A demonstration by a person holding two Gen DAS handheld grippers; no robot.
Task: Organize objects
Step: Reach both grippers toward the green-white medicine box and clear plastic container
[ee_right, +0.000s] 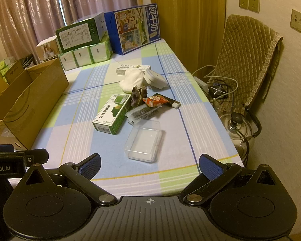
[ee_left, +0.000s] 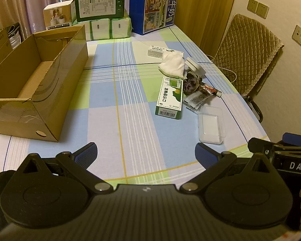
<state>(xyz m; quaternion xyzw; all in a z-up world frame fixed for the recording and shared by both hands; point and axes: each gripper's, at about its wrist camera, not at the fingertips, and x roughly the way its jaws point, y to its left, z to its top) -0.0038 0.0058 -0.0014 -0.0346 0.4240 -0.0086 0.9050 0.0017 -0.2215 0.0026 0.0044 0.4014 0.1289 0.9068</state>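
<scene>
An open cardboard box (ee_left: 40, 84) (ee_right: 26, 104) lies on the left of the checked tablecloth. To the right sits a loose pile: a green medicine box (ee_left: 169, 97) (ee_right: 112, 114), a clear plastic case (ee_left: 210, 124) (ee_right: 144, 141), a white cloth (ee_left: 172, 63) (ee_right: 131, 79), a white round container (ee_left: 194, 65) (ee_right: 155, 78), a small white box (ee_left: 155, 51) (ee_right: 133, 68), a dark pouch (ee_left: 190, 83) (ee_right: 138, 96), and snack packets (ee_left: 200, 98) (ee_right: 150, 105). My left gripper (ee_left: 146, 154) is open near the front edge. My right gripper (ee_right: 149, 163) is open just short of the clear case.
Stacked cartons (ee_left: 99, 4), tissue packs (ee_left: 110, 29) and a blue milk carton (ee_left: 156, 10) (ee_right: 134, 30) line the far end. A padded chair (ee_left: 248, 54) (ee_right: 244, 60), a kettle (ee_right: 240, 130) and cables (ee_right: 218, 88) are off the table's right side.
</scene>
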